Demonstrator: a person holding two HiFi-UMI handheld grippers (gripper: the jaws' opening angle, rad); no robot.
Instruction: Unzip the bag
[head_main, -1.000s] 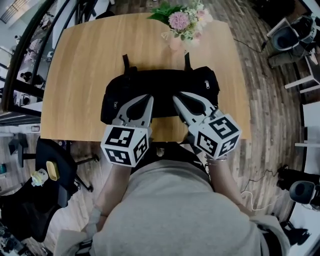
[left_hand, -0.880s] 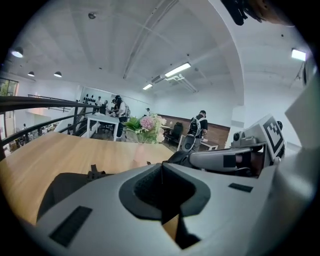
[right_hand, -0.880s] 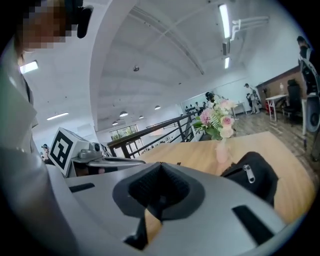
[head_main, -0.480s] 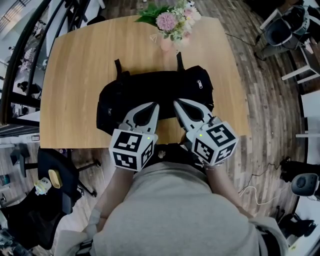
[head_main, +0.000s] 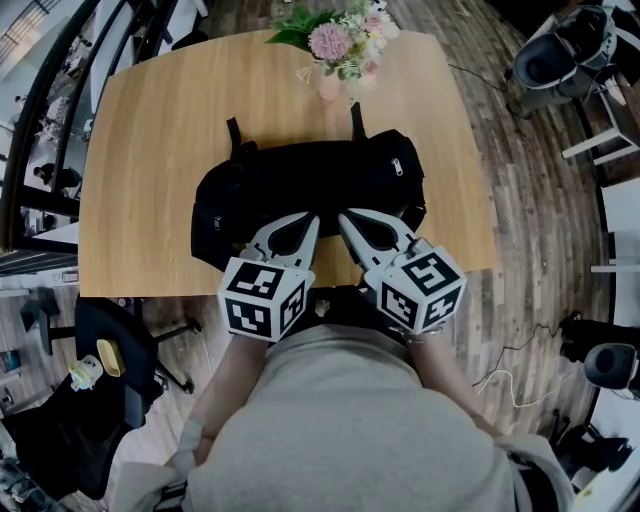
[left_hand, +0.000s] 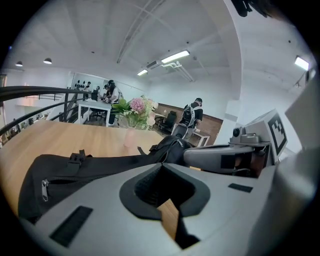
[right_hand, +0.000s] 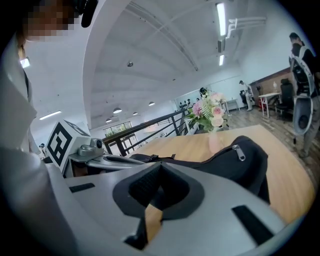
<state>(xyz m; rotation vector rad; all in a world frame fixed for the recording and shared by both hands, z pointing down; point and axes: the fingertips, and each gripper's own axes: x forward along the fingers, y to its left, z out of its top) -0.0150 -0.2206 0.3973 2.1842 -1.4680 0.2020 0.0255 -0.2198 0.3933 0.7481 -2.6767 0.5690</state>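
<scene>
A black bag (head_main: 310, 180) lies lengthwise in the middle of the wooden table (head_main: 150, 130), with two straps at its far side. A metal zip pull (head_main: 399, 166) hangs near its right end and shows in the right gripper view as well (right_hand: 239, 152). Another zip pull (left_hand: 45, 189) sits at the bag's left end. My left gripper (head_main: 312, 218) and right gripper (head_main: 343, 215) hover side by side over the bag's near edge, tips almost together. Both are shut with nothing between the jaws. In each gripper view the shut tips (left_hand: 161, 165) (right_hand: 160, 164) point across the bag.
A vase of pink flowers (head_main: 340, 45) stands just behind the bag at the table's far edge. An office chair (head_main: 110, 350) is on the floor at the near left. More chairs (head_main: 560, 60) stand off to the right. People are in the room's background.
Both grippers have shifted towards each other above the bag's near edge, the left one moving right and the right one drawing back slightly. The bag has not moved.
</scene>
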